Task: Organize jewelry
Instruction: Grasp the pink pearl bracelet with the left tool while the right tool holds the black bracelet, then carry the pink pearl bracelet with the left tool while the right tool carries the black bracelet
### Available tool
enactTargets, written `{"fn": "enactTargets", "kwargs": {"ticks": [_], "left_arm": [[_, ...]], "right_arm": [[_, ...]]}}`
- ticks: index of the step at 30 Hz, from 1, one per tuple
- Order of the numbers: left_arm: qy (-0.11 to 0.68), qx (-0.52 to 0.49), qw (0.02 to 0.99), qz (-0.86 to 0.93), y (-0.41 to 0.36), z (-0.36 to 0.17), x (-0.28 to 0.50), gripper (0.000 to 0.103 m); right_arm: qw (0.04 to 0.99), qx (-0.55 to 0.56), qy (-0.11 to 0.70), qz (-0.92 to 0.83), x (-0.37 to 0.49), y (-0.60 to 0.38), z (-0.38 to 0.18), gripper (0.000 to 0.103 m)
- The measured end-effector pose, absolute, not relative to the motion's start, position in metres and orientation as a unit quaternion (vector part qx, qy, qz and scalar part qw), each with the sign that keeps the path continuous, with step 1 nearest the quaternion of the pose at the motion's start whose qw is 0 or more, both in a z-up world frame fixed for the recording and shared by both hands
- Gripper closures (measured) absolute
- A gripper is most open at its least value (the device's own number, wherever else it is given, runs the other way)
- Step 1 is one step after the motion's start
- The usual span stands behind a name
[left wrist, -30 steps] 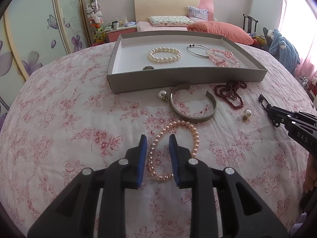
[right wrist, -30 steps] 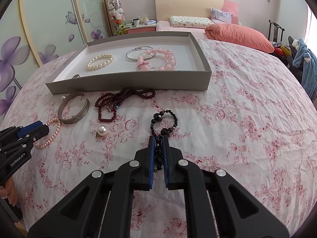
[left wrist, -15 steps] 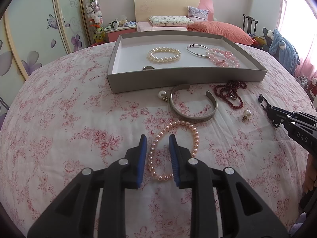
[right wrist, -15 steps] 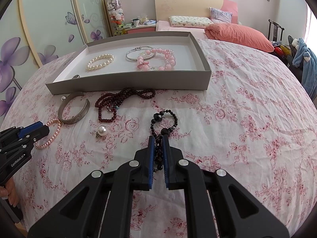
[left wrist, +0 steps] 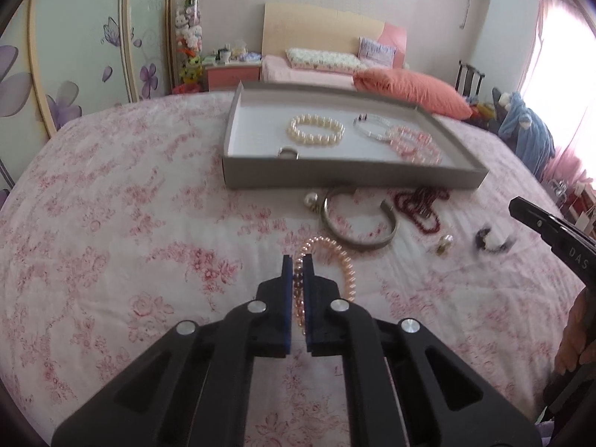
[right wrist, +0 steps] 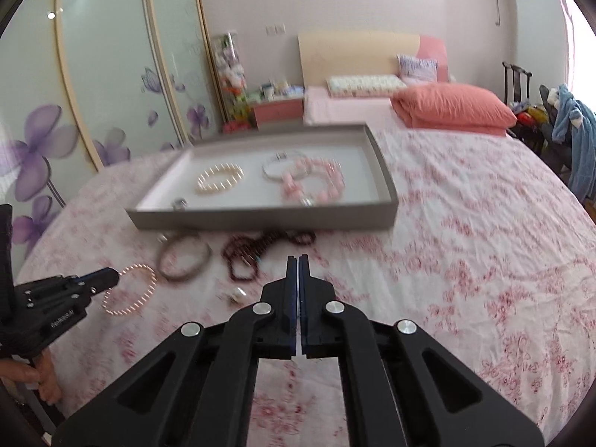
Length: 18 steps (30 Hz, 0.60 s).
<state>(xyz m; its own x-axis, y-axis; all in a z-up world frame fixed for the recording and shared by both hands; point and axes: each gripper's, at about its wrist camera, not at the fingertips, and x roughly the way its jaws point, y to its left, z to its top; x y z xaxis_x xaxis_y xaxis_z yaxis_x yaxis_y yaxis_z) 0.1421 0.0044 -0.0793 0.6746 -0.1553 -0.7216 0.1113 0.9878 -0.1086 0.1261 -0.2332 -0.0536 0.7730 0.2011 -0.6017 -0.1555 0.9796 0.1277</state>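
Gripper, left (left wrist: 297,260), seen from the left wrist: closed on pink pearls (left wrist: 344,262), one side of the strand pinched between the blue pads, the rest looping out to the right over the bed (left wrist: 111,242). Beyond the fingertips, a grey tray (left wrist: 354,178) on the floral cover. Inside the tray: white pearls (left wrist: 314,131) left of centre, bangle (left wrist: 372,126) and pink beads (left wrist: 413,143) to the right and overlapping, ring (left wrist: 288,152) against the near wall. Outside, just in front of the tray: cuff (left wrist: 357,246) with an earring (left wrist: 311,201) at its left end, red beads (left wrist: 421,208) to the right. Second earring (left wrist: 445,244) farther right, beside blurred black beads (left wrist: 491,242). Right gripper (left wrist: 516,205) at the frame edge, tip just above the black beads; contact cannot be told.

Right wrist view: right gripper (right wrist: 298,259) fully closed, pads together, nothing visible between them. Black beads not found here. Tray (right wrist: 260,219) ahead and left, holding white pearls (right wrist: 219,178), bangle (right wrist: 266,175), pink beads (right wrist: 327,186) and ring (right wrist: 179,203). Cuff (right wrist: 178,278) and red beads (right wrist: 238,257) on the bed (right wrist: 465,242) near the tray front. Earring (right wrist: 236,294) blurred, left of the fingers. Left gripper (right wrist: 111,279) at far left, clamped on the pink pearls (right wrist: 151,287); whether the loop is clear of the cover cannot be told. Much motion blur.
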Motion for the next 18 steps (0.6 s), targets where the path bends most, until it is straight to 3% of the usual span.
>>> {"fn": "enactTargets", "kwargs": {"ticks": [12,18], "left_arm": [[0.354,-0.048,0.931,-0.076,0.01,-0.053,0.133,0.097],[0.343,-0.05,0.935,-0.074,0.012,-0.046,0.131,0.097]], "right_arm": [[0.943,0.045,0.317,0.092,0.126,-0.24,-0.049,0.102],[0.927,0.032,0.365,0.086,0.137,-0.247,-0.068,0.1]]}}
